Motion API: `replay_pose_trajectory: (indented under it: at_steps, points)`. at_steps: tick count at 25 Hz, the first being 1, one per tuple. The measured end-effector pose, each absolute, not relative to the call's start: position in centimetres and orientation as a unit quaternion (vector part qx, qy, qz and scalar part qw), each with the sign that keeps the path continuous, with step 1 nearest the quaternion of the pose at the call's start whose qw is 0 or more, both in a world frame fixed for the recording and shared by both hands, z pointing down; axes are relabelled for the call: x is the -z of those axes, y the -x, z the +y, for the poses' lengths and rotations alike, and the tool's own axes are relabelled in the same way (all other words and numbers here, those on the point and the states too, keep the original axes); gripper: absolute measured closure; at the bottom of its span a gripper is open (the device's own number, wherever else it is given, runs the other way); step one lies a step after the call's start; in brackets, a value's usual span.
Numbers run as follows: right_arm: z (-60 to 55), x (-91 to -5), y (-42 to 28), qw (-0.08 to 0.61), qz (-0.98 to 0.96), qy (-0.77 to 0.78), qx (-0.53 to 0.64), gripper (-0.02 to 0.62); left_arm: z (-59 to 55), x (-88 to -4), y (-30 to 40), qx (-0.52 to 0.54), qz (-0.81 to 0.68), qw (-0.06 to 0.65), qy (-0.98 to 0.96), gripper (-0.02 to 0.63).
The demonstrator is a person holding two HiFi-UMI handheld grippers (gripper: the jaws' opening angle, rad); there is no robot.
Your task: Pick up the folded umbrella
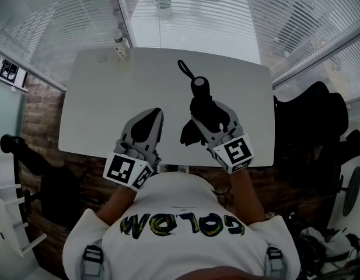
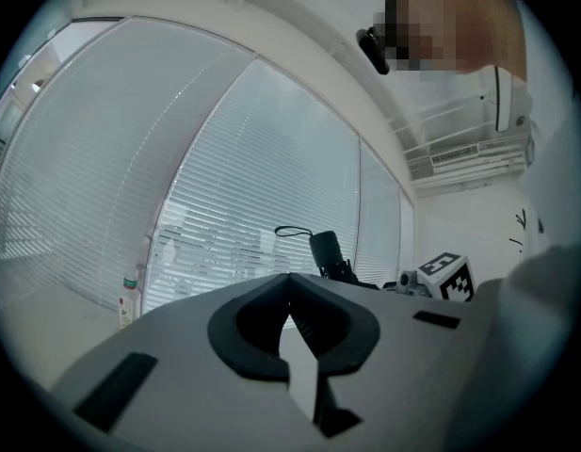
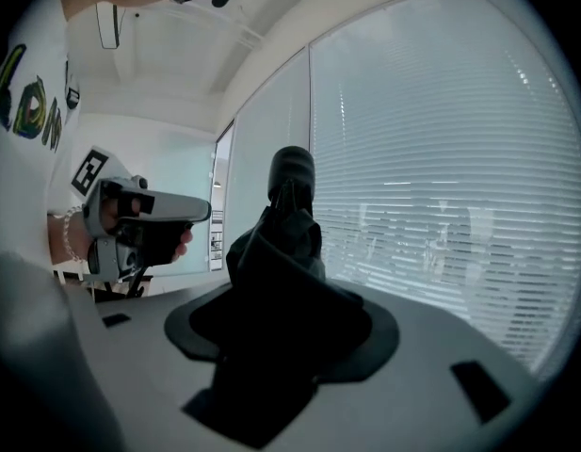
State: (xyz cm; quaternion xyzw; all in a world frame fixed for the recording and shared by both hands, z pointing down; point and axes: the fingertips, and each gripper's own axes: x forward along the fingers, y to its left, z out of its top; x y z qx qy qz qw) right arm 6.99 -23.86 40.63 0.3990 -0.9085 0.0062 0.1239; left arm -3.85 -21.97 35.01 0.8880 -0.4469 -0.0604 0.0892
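Note:
The folded black umbrella is held clear of the white table, with its round handle end and wrist strap pointing away from me. My right gripper is shut on its bunched fabric body, which fills the space between the jaws in the right gripper view, the umbrella rising beyond them. My left gripper hovers over the table's near edge to the left, apart from the umbrella, its jaw tips meeting on nothing. The left gripper view catches the umbrella at its right.
A small white bottle stands at the table's far left corner by the window blinds. A black office chair sits right of the table. Another dark chair is at the left. The person stands at the near edge.

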Motion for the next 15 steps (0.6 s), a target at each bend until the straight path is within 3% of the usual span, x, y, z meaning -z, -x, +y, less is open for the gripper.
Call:
replay_pose_trajectory:
  at_steps: [15]
  points:
    - [-21.0,-36.9,-8.6,0.059,-0.909,-0.412,0.008,0.365,-22.2,-34.6,3.8,0.061,-0.443,0.086,-0.891,0.595]
